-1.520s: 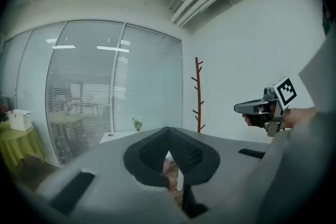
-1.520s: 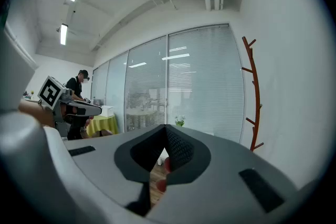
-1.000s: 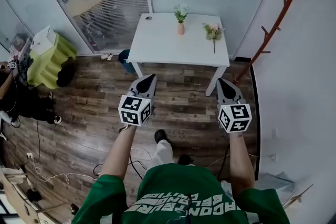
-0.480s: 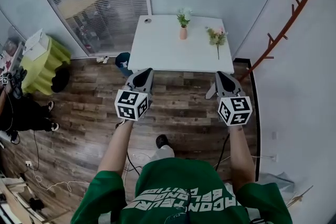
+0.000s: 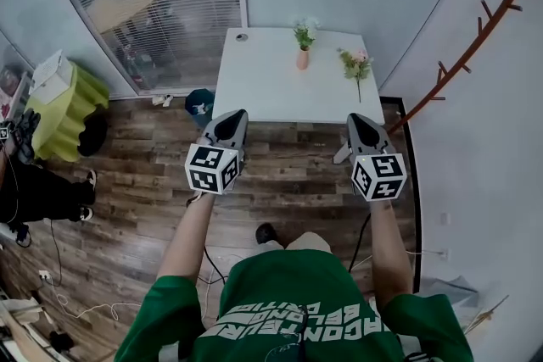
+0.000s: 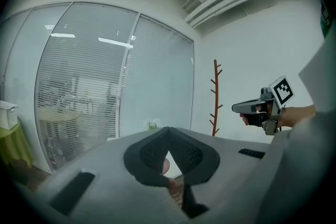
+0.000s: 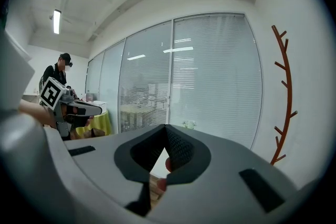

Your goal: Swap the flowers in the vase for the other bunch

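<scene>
A small pink vase [image 5: 303, 59] with green and white flowers [image 5: 302, 36] stands at the back of a white table [image 5: 263, 85]. The other bunch [image 5: 357, 64], pink and green, lies flat on the table to its right. My left gripper [image 5: 233, 119] and right gripper [image 5: 358, 121] are held side by side over the wooden floor, short of the table's front edge, both shut and empty. In the left gripper view the jaws [image 6: 168, 131] meet at the tip, and the flowers [image 6: 153, 125] show just above them. The right gripper [image 7: 166, 129] also points at the flowers [image 7: 188, 124].
A brown tree-shaped coat rack [image 5: 475, 38] stands at the right wall. A blue bin [image 5: 201, 103] sits by the table's left leg. A yellow-green stool [image 5: 64, 110] and a seated person [image 5: 34, 191] are at the left. Cables [image 5: 51, 275] trail over the floor.
Both grippers have moved forward together toward the table, which now sits closer and lower in the head view. Their jaws have stayed shut.
</scene>
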Demonstrator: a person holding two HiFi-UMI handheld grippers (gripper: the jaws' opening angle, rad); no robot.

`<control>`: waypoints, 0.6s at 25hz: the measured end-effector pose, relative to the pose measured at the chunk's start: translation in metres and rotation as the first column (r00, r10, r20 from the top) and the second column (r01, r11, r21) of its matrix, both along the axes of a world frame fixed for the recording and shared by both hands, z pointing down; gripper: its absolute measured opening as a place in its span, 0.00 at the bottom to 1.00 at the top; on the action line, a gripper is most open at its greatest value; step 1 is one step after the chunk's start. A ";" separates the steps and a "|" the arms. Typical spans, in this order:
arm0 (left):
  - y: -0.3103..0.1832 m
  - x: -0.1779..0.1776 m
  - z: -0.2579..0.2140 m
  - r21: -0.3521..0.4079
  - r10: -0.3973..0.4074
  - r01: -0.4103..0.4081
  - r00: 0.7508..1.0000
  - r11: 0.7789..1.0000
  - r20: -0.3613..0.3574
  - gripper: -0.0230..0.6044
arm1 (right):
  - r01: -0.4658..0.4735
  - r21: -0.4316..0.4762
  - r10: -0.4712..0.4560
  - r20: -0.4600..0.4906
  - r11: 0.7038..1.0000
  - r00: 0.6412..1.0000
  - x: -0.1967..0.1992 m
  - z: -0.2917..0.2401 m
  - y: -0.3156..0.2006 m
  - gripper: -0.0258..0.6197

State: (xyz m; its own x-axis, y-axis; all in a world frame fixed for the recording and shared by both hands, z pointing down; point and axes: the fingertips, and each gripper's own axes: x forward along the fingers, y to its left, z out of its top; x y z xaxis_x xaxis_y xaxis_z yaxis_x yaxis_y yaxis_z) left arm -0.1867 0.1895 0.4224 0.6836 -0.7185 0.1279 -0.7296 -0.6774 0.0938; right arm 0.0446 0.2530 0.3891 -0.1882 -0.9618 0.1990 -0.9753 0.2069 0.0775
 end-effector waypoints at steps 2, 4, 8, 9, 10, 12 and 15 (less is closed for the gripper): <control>-0.005 -0.005 0.000 0.000 0.001 -0.001 1.000 1.000 -0.005 0.04 | 0.002 0.002 -0.002 -0.009 1.000 1.000 -0.006 -0.001 -0.005 0.06; -0.010 -0.008 0.002 -0.001 0.002 -0.002 1.000 1.000 -0.008 0.04 | 0.003 0.002 -0.003 -0.014 1.000 1.000 -0.010 0.001 -0.010 0.06; -0.019 -0.008 0.009 -0.011 0.011 -0.011 1.000 1.000 -0.009 0.04 | -0.001 -0.001 0.001 -0.010 1.000 1.000 -0.013 0.008 -0.019 0.06; -0.022 -0.006 0.010 -0.012 0.016 -0.016 1.000 1.000 -0.007 0.04 | -0.003 -0.002 0.003 -0.008 1.000 1.000 -0.013 0.009 -0.021 0.06; -0.024 -0.005 0.012 -0.013 0.020 -0.020 1.000 1.000 -0.005 0.04 | -0.004 -0.002 0.004 -0.007 1.000 1.000 -0.012 0.010 -0.024 0.06; -0.028 -0.001 0.014 -0.015 0.028 -0.028 1.000 0.999 0.000 0.04 | -0.007 -0.001 0.007 -0.006 1.000 1.000 -0.011 0.011 -0.029 0.06; -0.039 0.005 0.017 -0.014 0.038 -0.037 0.999 0.999 0.007 0.04 | -0.012 0.004 0.013 -0.003 1.000 1.000 -0.006 0.013 -0.040 0.06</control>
State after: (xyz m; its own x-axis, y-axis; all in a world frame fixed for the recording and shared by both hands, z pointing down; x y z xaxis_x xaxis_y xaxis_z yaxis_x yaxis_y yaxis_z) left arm -0.1819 0.1504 0.4391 0.7091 -0.6905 0.1432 -0.7044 -0.7030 0.0981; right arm 0.0382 0.2131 0.4017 -0.1756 -0.9647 0.1960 -0.9776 0.1944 0.0812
